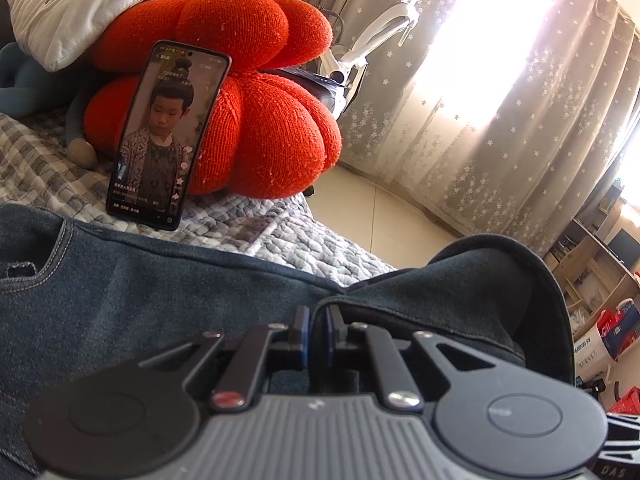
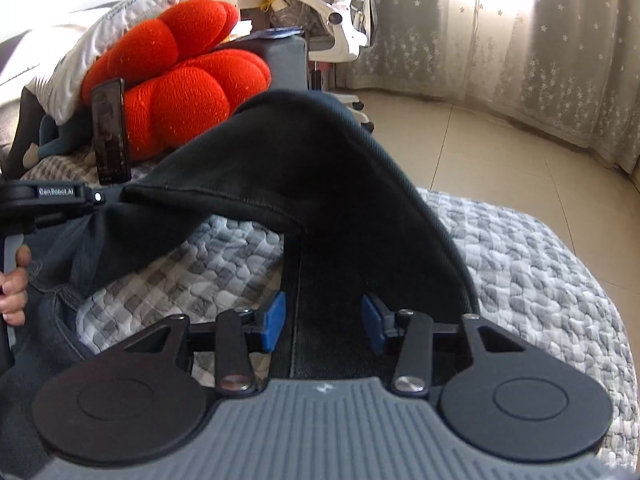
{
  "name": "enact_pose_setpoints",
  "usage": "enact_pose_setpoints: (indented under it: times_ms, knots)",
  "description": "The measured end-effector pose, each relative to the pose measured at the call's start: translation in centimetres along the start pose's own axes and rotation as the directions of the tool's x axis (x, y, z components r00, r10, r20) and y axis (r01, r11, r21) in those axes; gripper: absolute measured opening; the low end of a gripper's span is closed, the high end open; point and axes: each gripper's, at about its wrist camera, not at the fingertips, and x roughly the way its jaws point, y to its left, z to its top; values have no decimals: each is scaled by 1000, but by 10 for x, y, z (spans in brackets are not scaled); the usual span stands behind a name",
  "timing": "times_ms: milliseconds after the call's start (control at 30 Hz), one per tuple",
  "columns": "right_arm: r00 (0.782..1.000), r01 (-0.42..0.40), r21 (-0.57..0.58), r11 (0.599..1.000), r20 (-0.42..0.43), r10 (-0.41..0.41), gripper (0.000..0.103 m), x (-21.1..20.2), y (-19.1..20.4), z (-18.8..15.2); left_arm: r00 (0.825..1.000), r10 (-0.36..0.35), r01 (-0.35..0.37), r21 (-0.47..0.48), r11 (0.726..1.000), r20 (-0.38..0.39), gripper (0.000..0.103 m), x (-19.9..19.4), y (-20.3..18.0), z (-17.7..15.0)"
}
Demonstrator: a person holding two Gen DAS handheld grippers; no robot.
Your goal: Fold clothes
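Observation:
Dark blue jeans (image 1: 120,300) lie across the bed, a pocket showing at the left. My left gripper (image 1: 316,330) is shut on a hemmed edge of the jeans, and the fabric folds over in a hump (image 1: 500,280) to its right. In the right wrist view the jeans leg (image 2: 320,168) arches up from under my right gripper (image 2: 324,320) to the left gripper (image 2: 114,196), which a person's hand (image 2: 14,284) holds. The right gripper's blue pads (image 2: 274,320) stand open, apart from the denim strip lying between them.
A quilted grey checked bedcover (image 2: 520,264) ends at a rounded edge with tile floor (image 2: 460,140) beyond. An orange pumpkin cushion (image 1: 260,120) props up a lit phone (image 1: 164,136), under a white pillow (image 1: 100,4). A white office chair (image 2: 344,40) and curtains (image 1: 460,128) stand behind.

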Motion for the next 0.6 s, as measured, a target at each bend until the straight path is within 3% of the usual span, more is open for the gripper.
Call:
enact_pose_setpoints:
  times_ms: [200,367,533,600]
  knots:
    - [998,-18,16,1000,-54,19,49,14,-1,-12,1000,-5,5,-1,1000,-10,9,3,-1,-2]
    - [998,-38,-1,999,-52,38,69,17,6,-16,1000,-3,2,-13,1000,-18,9,4,-3,-4]
    - [999,-4,-93,996,-46,0,67,20,13,-18,1000,-5,4,-24,1000,-21,9,4,-3,-5]
    - [998,5,-95,995,-55,-10,54,21,9,-14,1000,-6,6,-26,1000,-21,9,4,-3,-4]
